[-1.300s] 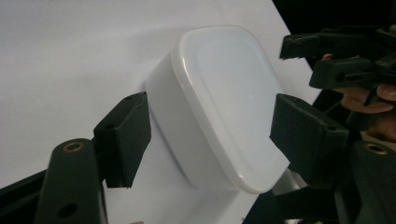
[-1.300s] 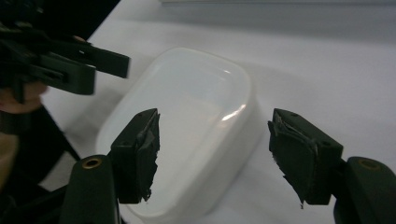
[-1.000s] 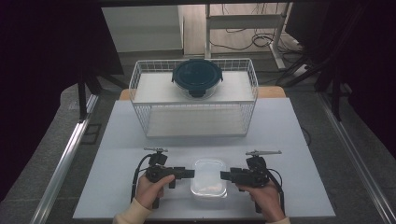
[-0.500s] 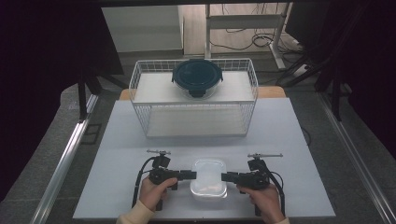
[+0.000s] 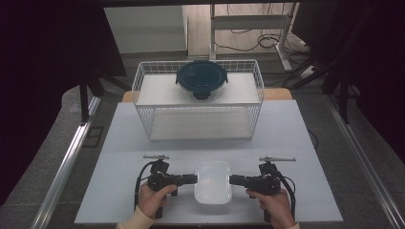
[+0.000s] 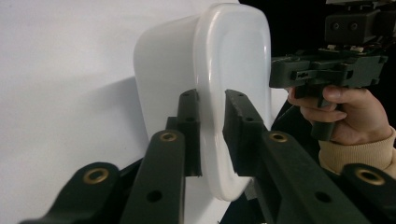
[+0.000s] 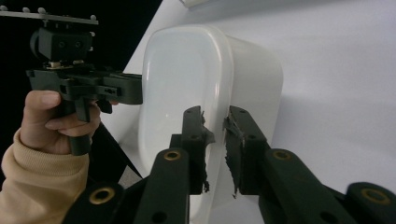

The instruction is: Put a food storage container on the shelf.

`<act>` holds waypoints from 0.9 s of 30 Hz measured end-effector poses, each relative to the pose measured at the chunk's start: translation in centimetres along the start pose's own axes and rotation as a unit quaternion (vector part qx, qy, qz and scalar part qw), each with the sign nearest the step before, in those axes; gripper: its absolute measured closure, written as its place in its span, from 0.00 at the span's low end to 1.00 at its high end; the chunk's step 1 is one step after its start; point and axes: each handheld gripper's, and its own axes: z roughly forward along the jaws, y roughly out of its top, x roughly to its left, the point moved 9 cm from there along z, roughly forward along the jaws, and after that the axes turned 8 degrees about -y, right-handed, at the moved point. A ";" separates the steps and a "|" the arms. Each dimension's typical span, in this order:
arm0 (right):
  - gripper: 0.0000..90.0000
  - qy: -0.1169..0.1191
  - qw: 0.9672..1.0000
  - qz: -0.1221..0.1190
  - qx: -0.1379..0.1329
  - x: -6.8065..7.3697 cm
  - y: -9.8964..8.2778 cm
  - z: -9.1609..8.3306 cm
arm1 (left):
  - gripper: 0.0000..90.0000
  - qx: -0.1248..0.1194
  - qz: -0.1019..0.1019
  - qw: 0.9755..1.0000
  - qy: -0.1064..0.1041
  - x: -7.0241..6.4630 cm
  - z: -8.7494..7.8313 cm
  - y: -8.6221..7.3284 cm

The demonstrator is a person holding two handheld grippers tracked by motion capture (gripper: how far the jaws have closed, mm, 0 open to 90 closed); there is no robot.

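Both grippers have been closing in from either side since a second ago, and the left gripper (image 5: 190, 179) and right gripper (image 5: 235, 180) are now clamping opposite rims of the white plastic container (image 5: 213, 181), which is sitting on the bench (image 5: 305, 143) near its front edge. Gripping both sides is likely keeping it level for a lift toward the wire basket (image 5: 143, 90), where a dark-lidded round container (image 5: 201, 79) is resting.
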 end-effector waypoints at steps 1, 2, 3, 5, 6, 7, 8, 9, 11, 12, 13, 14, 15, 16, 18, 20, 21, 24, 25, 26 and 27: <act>0.88 -0.004 1.000 -0.005 -0.003 0.1 0.1 -0.1 | 0.89 0.000 0.005 1.000 0.002 -0.1 0.0 0.0; 0.89 -0.008 1.000 -0.010 -0.007 0.1 0.2 -0.2 | 0.89 0.002 0.011 1.000 0.006 -0.2 0.0 0.0; 0.89 -0.011 1.000 -0.016 -0.008 0.2 0.2 -0.2 | 0.89 0.003 0.016 1.000 0.015 -0.3 0.0 0.0; 0.89 -0.015 1.000 -0.023 -0.011 0.4 0.2 -0.3 | 0.89 0.000 0.021 1.000 0.015 -0.5 -0.2 0.1; 0.89 -0.014 1.000 -0.025 -0.013 0.5 0.3 -0.4 | 0.89 0.000 0.023 1.000 0.014 -0.6 -0.3 0.1; 0.89 -0.013 0.999 -0.029 -0.015 0.6 0.3 -0.5 | 0.89 0.000 0.027 1.000 0.014 -0.8 -0.4 0.2; 0.89 -0.012 0.999 -0.032 -0.017 0.8 0.4 -0.6 | 0.89 -0.003 0.029 0.999 0.015 -1.0 -0.5 0.3; 0.89 -0.011 0.999 -0.034 -0.020 1.0 0.5 -0.7 | 0.89 -0.003 0.036 0.999 0.016 -1.2 -0.7 0.4; 0.89 -0.010 0.999 -0.044 -0.025 1.5 0.8 -1.0 | 0.89 -0.008 0.043 0.999 0.016 -1.7 -1.0 0.6; 0.89 -0.010 0.998 -0.048 -0.029 1.7 0.9 -1.2 | 0.89 -0.009 0.048 0.999 0.017 -2.0 -1.2 0.7; 0.89 -0.009 0.998 -0.052 -0.031 1.9 1.1 -1.3 | 0.89 -0.011 0.053 0.998 0.018 -2.3 -1.3 0.9; 0.89 -0.008 0.998 -0.057 -0.034 2.1 1.2 -1.5 | 0.89 -0.014 0.056 0.998 0.020 -2.5 -1.5 1.0; 0.89 -0.008 0.997 -0.061 -0.037 2.3 1.4 -1.6 | 0.89 -0.015 0.062 0.998 0.022 -2.7 -1.6 1.2; 0.89 -0.008 0.997 -0.063 -0.040 2.5 1.5 -1.7 | 0.89 -0.017 0.065 0.997 0.022 -2.9 -1.8 1.3; 0.89 -0.006 0.997 -0.070 -0.044 2.9 1.9 -1.9 | 0.89 -0.019 0.070 0.997 0.023 -3.1 -2.1 1.6; 0.89 -0.006 0.996 -0.076 -0.046 3.3 2.3 -1.9 | 0.89 -0.023 0.074 0.997 0.024 -3.3 -2.5 1.9; 0.89 -0.005 0.996 -0.077 -0.047 3.4 2.4 -2.0 | 0.89 -0.025 0.074 0.997 0.024 -3.4 -2.6 2.0; 0.89 -0.005 0.995 -0.085 -0.050 4.0 3.0 -2.1 | 0.89 -0.030 0.079 0.996 0.023 -3.7 -3.1 2.4; 0.89 -0.004 0.995 -0.087 -0.051 4.1 3.2 -2.1 | 0.89 -0.031 0.081 0.996 0.024 -3.9 -3.2 2.6; 0.89 -0.004 0.994 -0.091 -0.053 4.3 3.4 -2.2 | 0.89 -0.033 0.083 0.996 0.024 -4.0 -3.3 2.8; 0.89 -0.004 0.994 -0.092 -0.054 4.4 3.6 -2.3 | 0.89 -0.035 0.086 0.995 0.025 -4.2 -3.4 3.0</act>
